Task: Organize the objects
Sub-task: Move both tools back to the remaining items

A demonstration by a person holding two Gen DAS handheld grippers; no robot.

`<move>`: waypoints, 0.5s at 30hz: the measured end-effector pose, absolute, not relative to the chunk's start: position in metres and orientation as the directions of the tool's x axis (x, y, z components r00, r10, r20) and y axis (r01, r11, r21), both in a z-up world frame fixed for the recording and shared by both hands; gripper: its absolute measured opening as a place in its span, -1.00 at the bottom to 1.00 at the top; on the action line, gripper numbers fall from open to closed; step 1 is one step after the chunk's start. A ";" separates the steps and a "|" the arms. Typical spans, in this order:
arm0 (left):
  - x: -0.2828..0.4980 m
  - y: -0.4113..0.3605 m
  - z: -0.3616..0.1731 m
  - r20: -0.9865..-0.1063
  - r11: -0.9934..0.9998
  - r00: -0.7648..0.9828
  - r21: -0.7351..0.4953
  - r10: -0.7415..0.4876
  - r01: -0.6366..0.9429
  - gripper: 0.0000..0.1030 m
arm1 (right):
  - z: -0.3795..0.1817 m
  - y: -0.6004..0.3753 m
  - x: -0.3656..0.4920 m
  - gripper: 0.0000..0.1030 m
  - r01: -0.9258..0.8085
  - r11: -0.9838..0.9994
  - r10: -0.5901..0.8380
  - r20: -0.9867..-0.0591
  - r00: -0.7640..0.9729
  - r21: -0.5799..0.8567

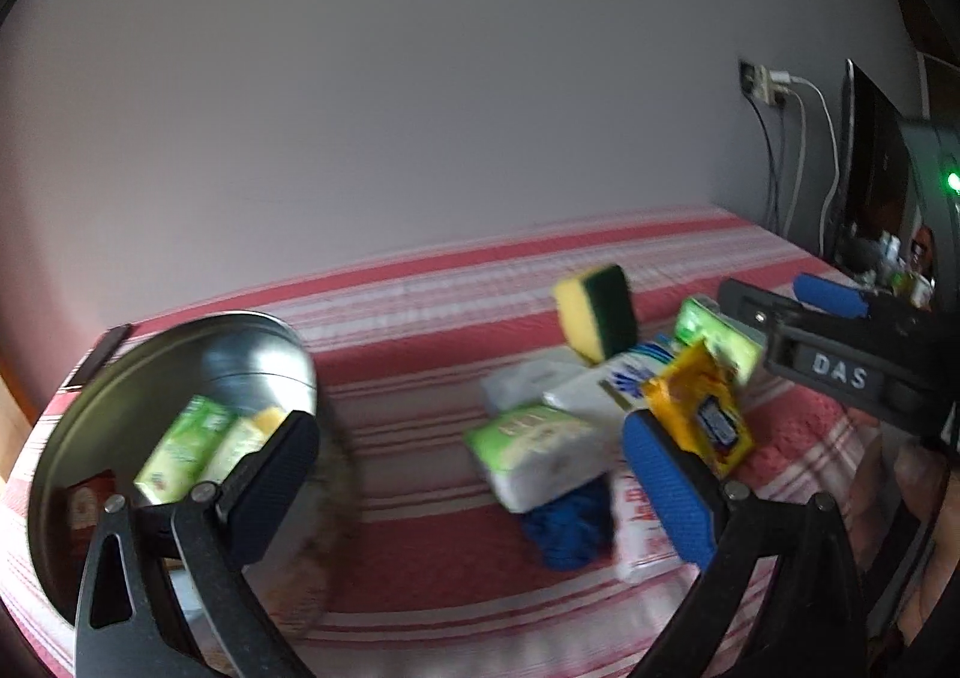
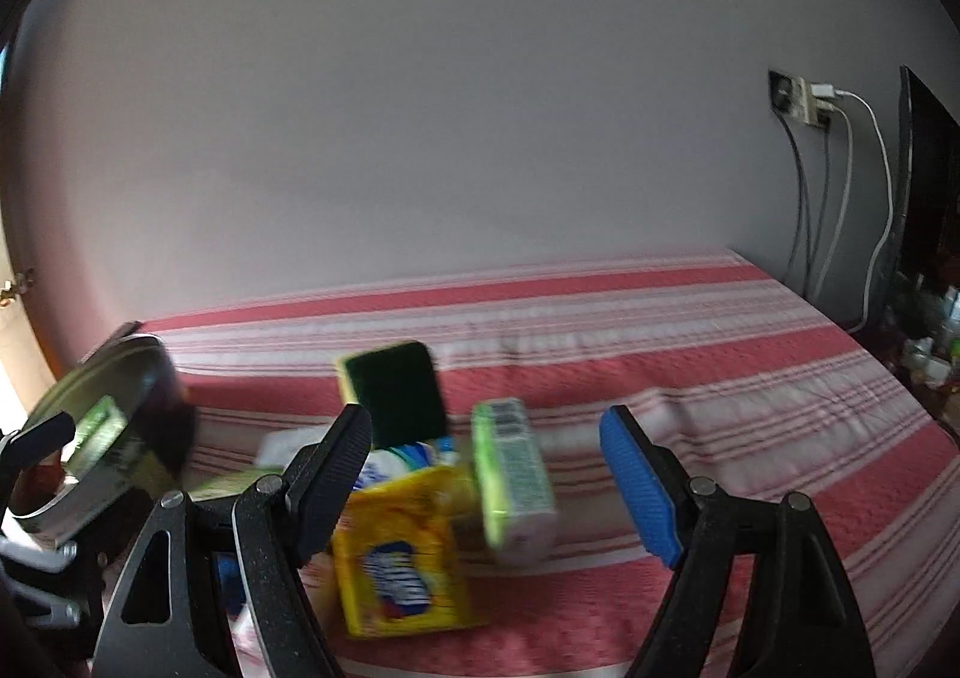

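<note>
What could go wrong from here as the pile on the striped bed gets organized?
1. The sponge stands on edge atop the pile; nudging the packs beneath may topple it.
2. The green box leans inside the open right claw, beside the yellow pack; closing off-centre could knock both over.
3. The metal bowl looks tilted, so the boxes inside might slide out.

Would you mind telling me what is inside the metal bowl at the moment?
The metal bowl holds two green-and-white packets, a yellow sponge edge, and something reddish-brown at its bottom. The left gripper's black finger covers the rest.
</note>
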State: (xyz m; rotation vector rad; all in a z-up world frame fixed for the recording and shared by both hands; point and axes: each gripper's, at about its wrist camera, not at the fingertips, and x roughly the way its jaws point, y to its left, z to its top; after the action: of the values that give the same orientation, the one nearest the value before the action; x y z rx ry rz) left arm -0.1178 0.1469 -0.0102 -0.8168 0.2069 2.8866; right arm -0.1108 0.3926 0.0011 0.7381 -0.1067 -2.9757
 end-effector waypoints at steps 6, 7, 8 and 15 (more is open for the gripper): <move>-0.128 0.165 -0.023 -0.585 -0.976 -0.805 0.098 0.101 -0.193 0.99 | -0.012 0.407 -0.121 0.56 0.025 -0.997 -0.059 -0.517 -0.854 0.072; -0.130 0.167 -0.024 -0.592 -0.976 -0.799 0.095 0.103 -0.196 0.99 | -0.013 0.408 -0.123 0.56 0.023 -0.997 -0.057 -0.527 -0.848 0.071; -0.133 0.167 -0.025 -0.599 -0.976 -0.794 0.093 0.103 -0.197 0.99 | -0.014 0.411 -0.124 0.56 0.024 -0.997 -0.063 -0.536 -0.842 0.079; -0.147 0.170 -0.033 -0.645 -0.979 -0.757 0.068 0.106 -0.194 0.99 | -0.018 0.415 -0.132 0.56 0.027 -0.997 -0.064 -0.575 -0.816 0.073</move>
State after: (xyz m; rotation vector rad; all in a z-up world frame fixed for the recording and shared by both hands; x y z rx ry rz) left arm -0.1470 0.1695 -0.0331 -1.0143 0.1951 2.7965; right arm -0.1324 0.4146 -0.0177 0.9369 -0.0959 -2.9472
